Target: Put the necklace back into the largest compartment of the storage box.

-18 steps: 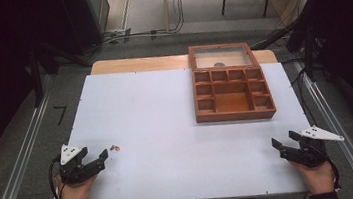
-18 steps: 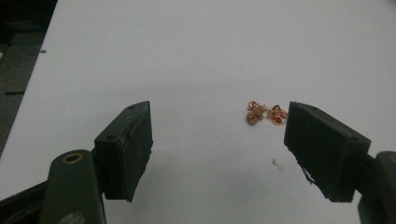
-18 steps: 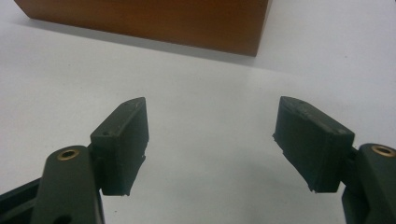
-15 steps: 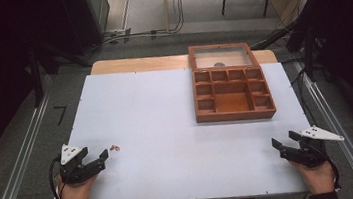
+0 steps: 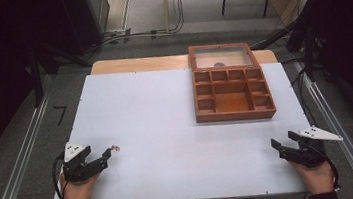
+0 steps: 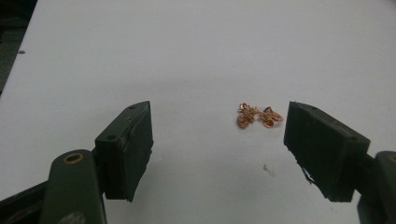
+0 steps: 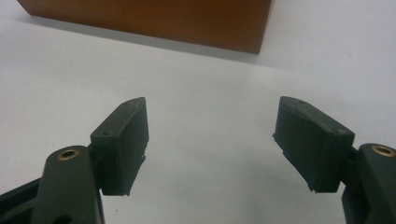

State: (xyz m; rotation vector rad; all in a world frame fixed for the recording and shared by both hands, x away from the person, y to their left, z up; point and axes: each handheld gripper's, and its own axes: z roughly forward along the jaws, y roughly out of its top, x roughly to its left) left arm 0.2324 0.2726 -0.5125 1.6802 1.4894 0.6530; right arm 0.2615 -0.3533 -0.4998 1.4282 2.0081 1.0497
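Observation:
A small tangle of gold-coloured chain jewellery lies on the white table top, also seen in the high view as a tiny reddish speck, the jewellery. My left gripper rests at the table's near left, open, its tips just short of the jewellery; in its own view the left gripper has wide jaws with nothing between the pads. My right gripper rests at the near right, open and empty, right gripper. A wooden compartment box with its glass lid raised stands at the far right.
The white table top spans the middle between both hands. In the right gripper view the wooden box's side wall rises ahead. Cables and dark equipment lie on the floor beyond the table's far edge; metal rails run along both sides.

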